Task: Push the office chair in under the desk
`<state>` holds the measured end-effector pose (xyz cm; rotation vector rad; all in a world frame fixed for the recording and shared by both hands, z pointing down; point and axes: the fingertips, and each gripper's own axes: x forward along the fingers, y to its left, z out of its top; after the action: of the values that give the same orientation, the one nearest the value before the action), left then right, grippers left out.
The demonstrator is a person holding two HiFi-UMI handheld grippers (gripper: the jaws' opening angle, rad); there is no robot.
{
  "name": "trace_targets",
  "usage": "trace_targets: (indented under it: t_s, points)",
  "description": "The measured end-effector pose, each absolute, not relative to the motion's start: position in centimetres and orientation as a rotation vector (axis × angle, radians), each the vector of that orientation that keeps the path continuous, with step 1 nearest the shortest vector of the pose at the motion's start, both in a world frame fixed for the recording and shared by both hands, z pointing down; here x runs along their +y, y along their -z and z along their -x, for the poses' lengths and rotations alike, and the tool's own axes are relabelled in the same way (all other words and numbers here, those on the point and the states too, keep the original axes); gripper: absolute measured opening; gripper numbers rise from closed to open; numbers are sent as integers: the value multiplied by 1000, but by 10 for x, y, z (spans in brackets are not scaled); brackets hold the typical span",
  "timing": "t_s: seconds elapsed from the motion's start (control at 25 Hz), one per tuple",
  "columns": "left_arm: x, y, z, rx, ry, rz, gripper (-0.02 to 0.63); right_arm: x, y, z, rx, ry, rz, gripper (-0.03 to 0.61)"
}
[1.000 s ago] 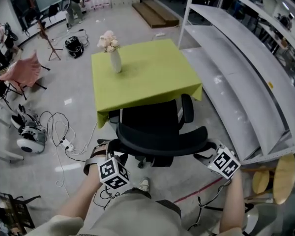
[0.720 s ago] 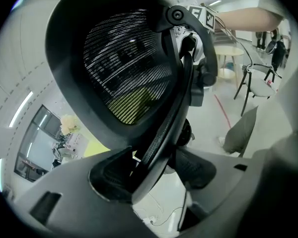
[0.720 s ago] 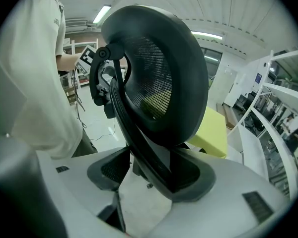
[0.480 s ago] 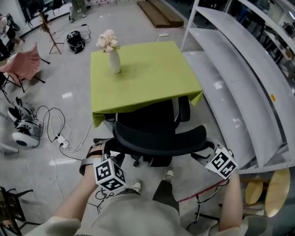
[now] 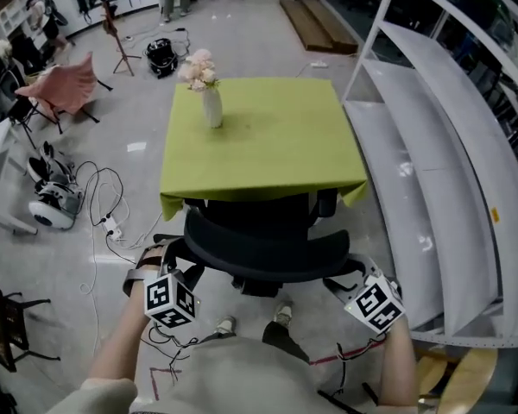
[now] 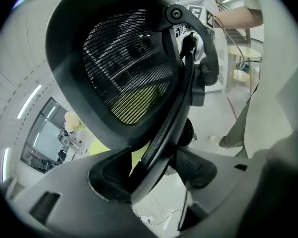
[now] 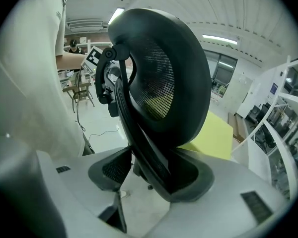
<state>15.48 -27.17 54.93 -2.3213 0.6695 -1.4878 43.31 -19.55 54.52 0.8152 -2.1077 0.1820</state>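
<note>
Pushed forward, one office chair [image 5: 263, 247] now has its seat beneath one green tabletop [image 5: 268, 145] bearing one vase [image 5: 211, 108]. Two tongs, left tongs [image 5: 178, 264] and right tongs [image 5: 342, 276], clamp its backrest rim wide-jawed, the right just tightening.

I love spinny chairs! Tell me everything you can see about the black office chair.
The office chair is black, with a curved see-through mesh backrest in a hard, plastic-looking frame, and armrests. It stands upright, its seat mostly hidden under the green-covered desk, with the backrest still outside. The left tongs and right tongs each grip a side edge of the backrest. The right ones have just been closing tighter.
</note>
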Motion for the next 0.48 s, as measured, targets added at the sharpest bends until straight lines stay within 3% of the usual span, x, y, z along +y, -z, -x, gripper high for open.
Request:
trace_targets:
  t_s: [0.48]
  points:
    - [-325,-548,-177,840,1512,2286,279,-275,-544,-462,-2148,-97,-738,241]
